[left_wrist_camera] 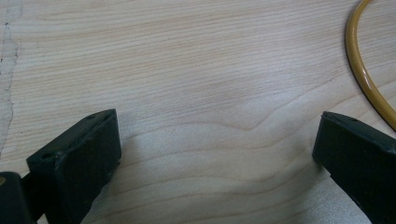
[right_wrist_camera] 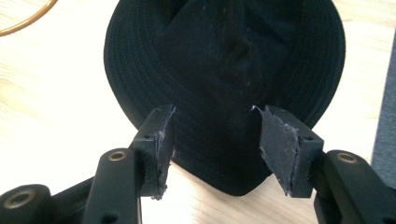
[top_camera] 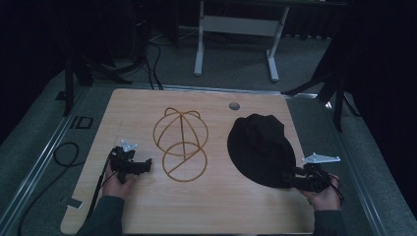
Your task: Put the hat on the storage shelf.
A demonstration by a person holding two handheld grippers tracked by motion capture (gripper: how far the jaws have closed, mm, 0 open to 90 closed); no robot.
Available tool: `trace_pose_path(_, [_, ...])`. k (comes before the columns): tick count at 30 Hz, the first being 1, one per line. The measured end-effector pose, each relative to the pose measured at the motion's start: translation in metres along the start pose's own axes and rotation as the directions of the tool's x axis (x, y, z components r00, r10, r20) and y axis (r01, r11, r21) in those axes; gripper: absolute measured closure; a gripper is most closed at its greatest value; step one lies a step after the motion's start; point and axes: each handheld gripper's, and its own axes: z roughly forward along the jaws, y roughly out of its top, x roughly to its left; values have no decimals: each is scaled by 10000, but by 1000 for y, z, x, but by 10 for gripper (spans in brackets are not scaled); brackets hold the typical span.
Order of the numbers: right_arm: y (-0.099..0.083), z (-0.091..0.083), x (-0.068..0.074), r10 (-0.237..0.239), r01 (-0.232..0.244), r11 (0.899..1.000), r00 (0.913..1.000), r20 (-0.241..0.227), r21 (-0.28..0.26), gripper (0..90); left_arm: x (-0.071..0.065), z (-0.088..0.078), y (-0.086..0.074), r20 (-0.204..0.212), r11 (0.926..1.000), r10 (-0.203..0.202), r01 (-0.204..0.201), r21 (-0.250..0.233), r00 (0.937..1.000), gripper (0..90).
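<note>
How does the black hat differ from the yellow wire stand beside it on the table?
The hat is black, soft cloth with a solid surface; the wire stand is yellow, thin wire that leaves the wood visible through it. The hat lies nearer the right gripper, whose open fingers are over its brim; the stand lies nearer the left gripper, which is open over bare wood. Both rest on the wooden table.

Dark green sleeves [top_camera: 105, 216]; black hand-held grippers, brass screws [right_wrist_camera: 117, 155], grey plates [top_camera: 320, 158].
</note>
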Motion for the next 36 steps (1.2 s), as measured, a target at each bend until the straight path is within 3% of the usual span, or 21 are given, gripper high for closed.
trace_pose_path(5, [14,-1,-1,-292,296,9990,9995,-134,345,421,0,0,0,0,10000,4,-4,4,10000,13])
trace_pose_path(15, [32,-5,-4,-441,456,9966,9988,-219,691,376,0,0,0,3,10000,2,-2,9,10000,13])
trace_pose_path(19, [42,-4,-5,-762,773,9925,9970,-146,952,367,0,0,0,4,10000,0,0,8,10000,13])
trace_pose_path(30, [62,0,-5,-958,1003,9859,9946,-397,1340,332,0,0,0,14,10000,7,-7,23,10000,13])
trace_pose_path(36, [76,8,-3,-1177,1224,9764,9924,-369,1779,323,0,0,0,14,10000,5,-5,22,10000,12])
